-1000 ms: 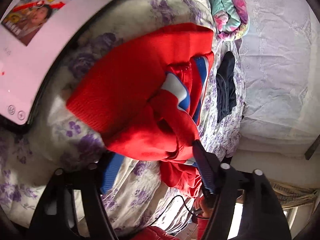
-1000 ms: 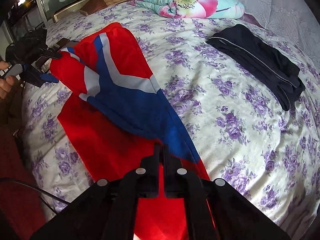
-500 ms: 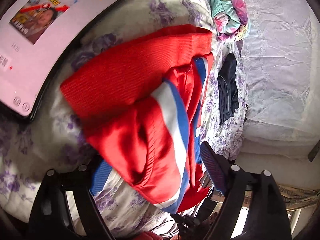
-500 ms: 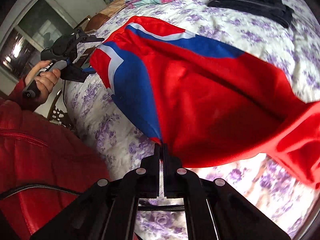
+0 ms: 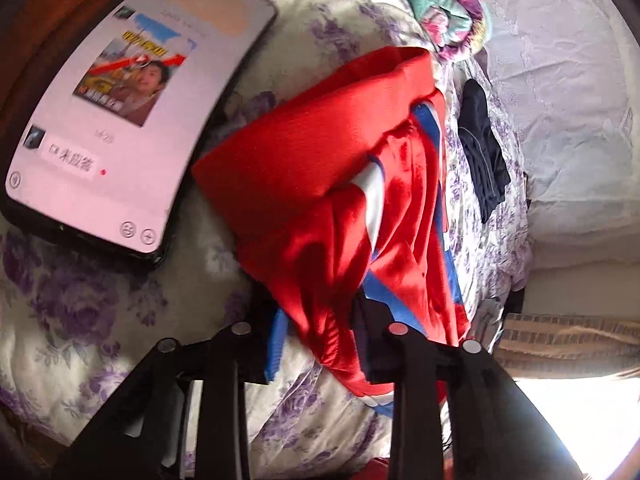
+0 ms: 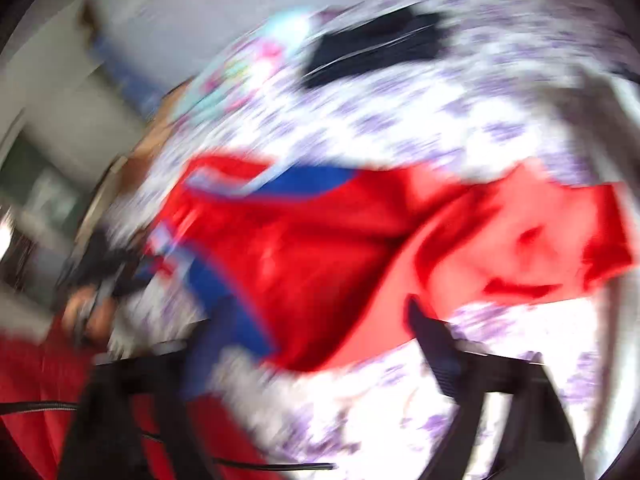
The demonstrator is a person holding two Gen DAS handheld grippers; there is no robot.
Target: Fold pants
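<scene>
Two grippers are working over red track pants lying bunched on a purple-flowered bedsheet. Left gripper is closing with glossy cloth between its fingers; right gripper is opening, jaws wide. Nearby: phone, dark folded garment.

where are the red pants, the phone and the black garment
red pants (image 5: 312, 168), left wrist view, on the flat red panel
phone (image 5: 132, 160), left wrist view, on its lit screen
black garment (image 5: 482, 152), left wrist view, on its middle fold
</scene>
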